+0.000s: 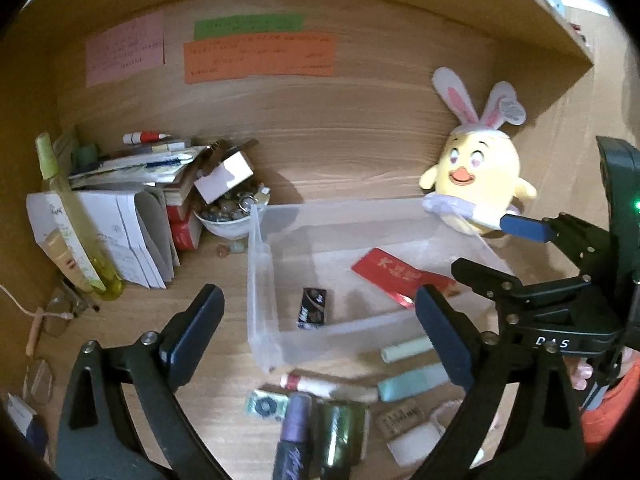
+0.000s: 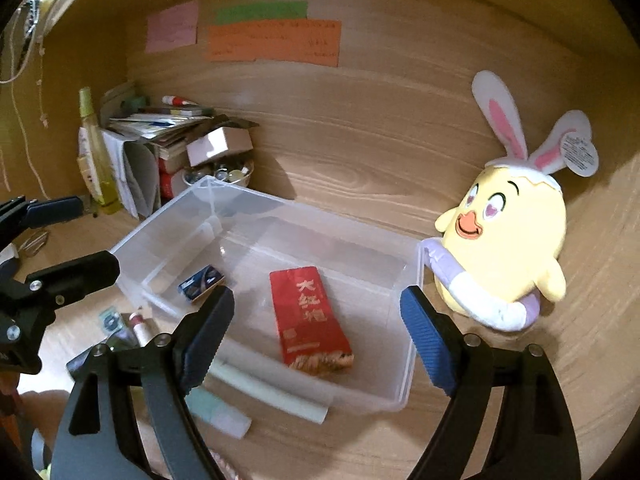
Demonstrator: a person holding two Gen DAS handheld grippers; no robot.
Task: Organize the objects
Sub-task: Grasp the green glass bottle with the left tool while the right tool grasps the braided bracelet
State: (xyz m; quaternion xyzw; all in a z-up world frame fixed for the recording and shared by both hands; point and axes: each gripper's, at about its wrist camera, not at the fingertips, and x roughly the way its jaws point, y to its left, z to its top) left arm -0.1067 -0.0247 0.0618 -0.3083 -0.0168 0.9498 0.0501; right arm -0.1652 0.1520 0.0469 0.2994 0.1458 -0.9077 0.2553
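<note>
A clear plastic bin [image 1: 260, 280] [image 2: 412, 344] stands on the wooden desk. Inside it lie a red packet [image 1: 396, 276] [image 2: 308, 316] and a small dark box [image 1: 313, 307] [image 2: 202, 282]. My left gripper [image 1: 318, 300] is open above the bin's near wall and holds nothing; it also shows in the right wrist view as the left gripper [image 2: 84, 234]. My right gripper [image 2: 316, 296] is open over the bin's near side, empty, and shows at the right gripper [image 1: 490, 246] too. In front of the bin lie a pale green tube [image 1: 406, 349] [image 2: 272, 394], a teal tube [image 1: 412, 382], a lip balm [image 1: 308, 383] and a purple tube [image 1: 294, 424].
A yellow chick plush [image 1: 476, 184] [image 2: 504, 240] with rabbit ears leans at the bin's far right corner. A paper stack [image 1: 132, 188], a bowl of small items [image 1: 228, 216] and a yellow-green bottle [image 1: 76, 224] crowd the back left. Glasses [image 1: 52, 320] lie at the left edge. Sticky notes [image 1: 258, 58] hang on the back wall.
</note>
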